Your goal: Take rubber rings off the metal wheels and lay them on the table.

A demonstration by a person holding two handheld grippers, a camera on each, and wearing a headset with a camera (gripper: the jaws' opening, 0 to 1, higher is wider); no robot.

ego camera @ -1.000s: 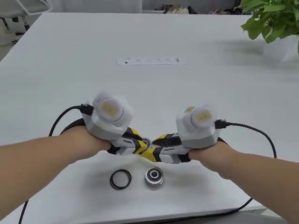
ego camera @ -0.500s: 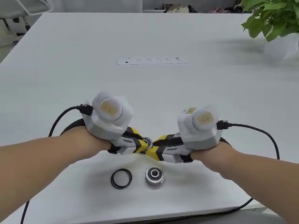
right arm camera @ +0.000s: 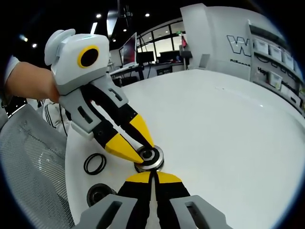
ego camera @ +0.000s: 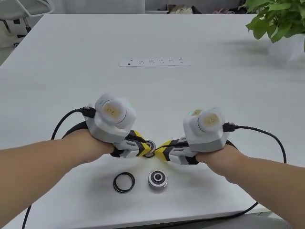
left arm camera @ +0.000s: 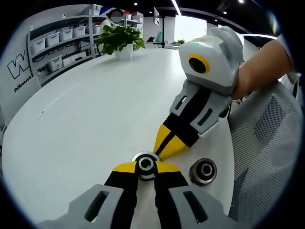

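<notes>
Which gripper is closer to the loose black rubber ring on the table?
Left. The left gripper, gripping the ringed wheel, is just beyond the rubber ring; the right gripper is further right, beyond the metal wheel lying beside it.

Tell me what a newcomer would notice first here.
Two yellow-tipped tools meet nose to nose near the table's front edge: the left tool clamps a wheel, the right tool shut at its rim. Just nearer lie a loose ring and a second wheel.
</notes>
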